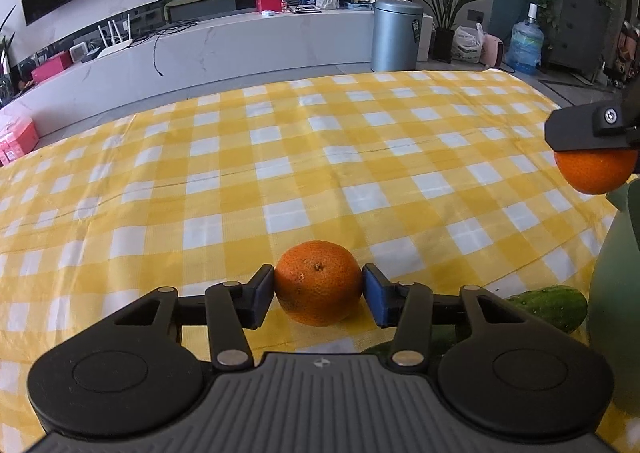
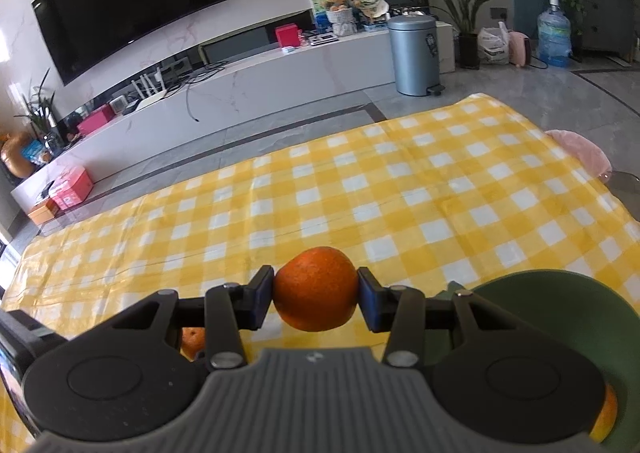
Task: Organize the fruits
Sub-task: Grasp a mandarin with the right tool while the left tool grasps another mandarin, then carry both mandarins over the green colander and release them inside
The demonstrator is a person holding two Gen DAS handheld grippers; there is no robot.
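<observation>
- The left hand-held gripper (image 1: 319, 295) pinches an orange (image 1: 319, 283) between its two pads; the fruit sits low over the checked worktop (image 1: 280, 157), and whether it touches the cloth I cannot tell.
- The right hand-held gripper (image 2: 316, 295) pinches a second orange (image 2: 315, 289), held clear above the cloth; the left wrist view shows this same fruit at its far right edge.
- Just right of the right hand-held gripper lies a green bowl (image 2: 560, 293), with an orange-yellow fruit (image 2: 606, 413) partly hidden at its near edge.
- Below and left of the right hand-held gripper, another orange (image 2: 193, 341) peeks out from behind the linkage; it may be the left one's fruit.
- Near right of the left hand-held gripper lies a cucumber (image 1: 550, 307), a second dark green shape under the linkage beside it.
- Count: two oranges gripped for certain, one bowl, at least one cucumber.
- Judged progress: midway, with both gripped oranges not yet placed and the bowl likely their destination.
</observation>
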